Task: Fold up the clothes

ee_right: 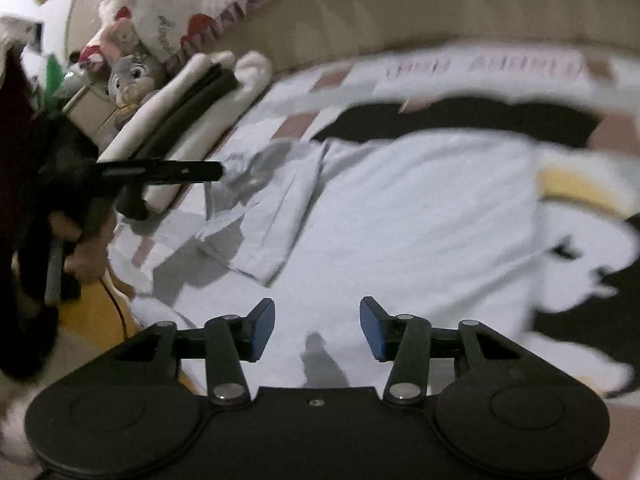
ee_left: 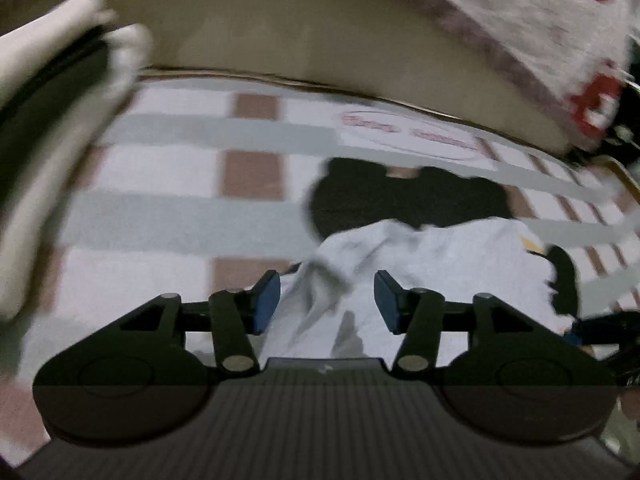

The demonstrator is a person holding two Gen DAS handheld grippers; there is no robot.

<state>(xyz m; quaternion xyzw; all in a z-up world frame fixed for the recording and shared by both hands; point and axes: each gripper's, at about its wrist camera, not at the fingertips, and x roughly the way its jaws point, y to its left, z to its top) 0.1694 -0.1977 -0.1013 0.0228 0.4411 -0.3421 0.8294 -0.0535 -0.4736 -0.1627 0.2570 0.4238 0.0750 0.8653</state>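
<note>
A white garment (ee_right: 400, 216) lies spread on a bed (ee_left: 168, 216) covered by a checked sheet of white, pale green and brown squares. The garment carries a large black, white and yellow print (ee_right: 580, 240) at its right side, and one sleeve (ee_right: 260, 216) is folded out toward the left, rumpled, with a shadow beneath it. Beyond the garment's far edge a black patch (ee_left: 408, 200) shows on the sheet; whether it is part of the garment or a separate cloth cannot be told.

The right gripper (ee_right: 317, 330) hovers over the near part of the white garment, its jaws spread apart with nothing between the blue pads (ee_right: 264, 328). The left gripper (ee_left: 327, 300) points at the rumpled near-left part of the same garment; its jaws are also spread, and the cloth lies between and beyond them, but whether it touches them is unclear.

In the right wrist view the left gripper appears from the side at far left, held by a hand (ee_right: 86, 252) in a dark sleeve (ee_right: 24, 240). Just behind it, along the left edge of the bed, sits a stack of folded clothes (ee_right: 188, 100), white with a black layer between. Farther left are a grey plush rabbit (ee_right: 134, 76) and a pillow (ee_right: 192, 8) with red patterns, resting against a beige headboard (ee_left: 280, 32). Both views are blurred.
</note>
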